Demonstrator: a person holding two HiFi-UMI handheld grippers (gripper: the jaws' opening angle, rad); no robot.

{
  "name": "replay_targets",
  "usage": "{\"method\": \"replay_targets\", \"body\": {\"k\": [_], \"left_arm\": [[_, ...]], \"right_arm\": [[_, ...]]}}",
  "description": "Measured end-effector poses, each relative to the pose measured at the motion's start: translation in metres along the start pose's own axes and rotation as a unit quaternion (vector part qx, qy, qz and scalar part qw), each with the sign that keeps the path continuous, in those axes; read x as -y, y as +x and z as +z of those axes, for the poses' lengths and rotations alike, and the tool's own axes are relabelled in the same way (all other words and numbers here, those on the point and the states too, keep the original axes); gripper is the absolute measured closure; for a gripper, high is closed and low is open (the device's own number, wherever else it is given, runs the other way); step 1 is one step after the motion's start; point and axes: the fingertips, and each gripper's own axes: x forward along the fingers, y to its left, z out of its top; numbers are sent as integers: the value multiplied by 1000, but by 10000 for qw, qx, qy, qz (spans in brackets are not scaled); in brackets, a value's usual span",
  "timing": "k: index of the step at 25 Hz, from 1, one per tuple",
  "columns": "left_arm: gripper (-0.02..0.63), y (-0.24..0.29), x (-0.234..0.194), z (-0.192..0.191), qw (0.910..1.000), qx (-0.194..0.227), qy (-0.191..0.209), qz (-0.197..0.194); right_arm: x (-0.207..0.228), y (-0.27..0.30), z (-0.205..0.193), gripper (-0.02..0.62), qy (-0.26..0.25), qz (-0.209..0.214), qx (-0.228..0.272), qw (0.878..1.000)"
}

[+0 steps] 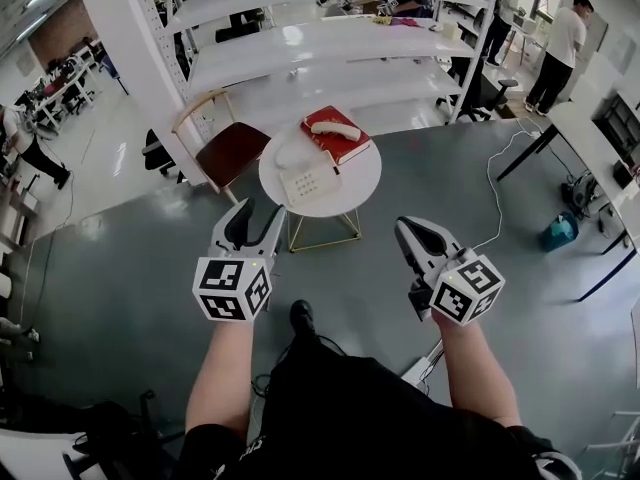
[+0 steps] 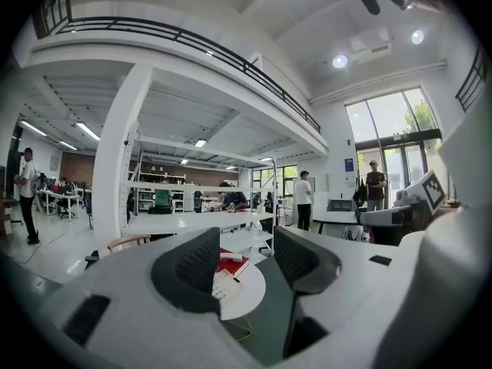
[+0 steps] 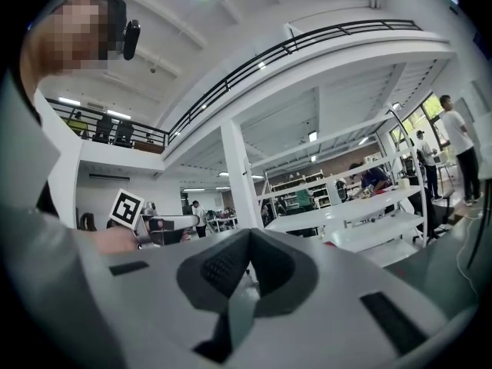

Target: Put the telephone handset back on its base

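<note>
Telephone base (image 2: 224, 286) partly hidden behind jaws; round table (image 2: 252, 289) likewise; keypad (image 1: 308, 182) too small to read.

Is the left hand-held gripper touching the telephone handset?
Apart. The head view shows the left hand-held gripper short of the round table, floor between them, while the handset lies on the red book there.

Lab-like hall: white shelving racks (image 1: 320, 40) and a mezzanine railing (image 2: 184, 37).
</note>
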Motion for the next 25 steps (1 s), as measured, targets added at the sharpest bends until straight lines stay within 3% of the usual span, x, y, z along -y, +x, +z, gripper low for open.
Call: {"method": "replay_targets", "body": {"k": [6,12,19,25], "left_arm": [[377,50,-37,-12,9999,-76,-42,-141],[347,104,-99,-20,9995,-137,-81,-285],[340,159,-177,-21,9984,-162,-151,-517],[336,194,-219,-16,9965,-189,-215,-788]], "right_arm": [[29,51,-3,589,27,-149,-124,9998],[53,129,-5,589,98,-288,-295,9991],[65,229,-7,589,129,-412,-433,9981],[69,286,-3,589,147,-579,-484,9970]]}}
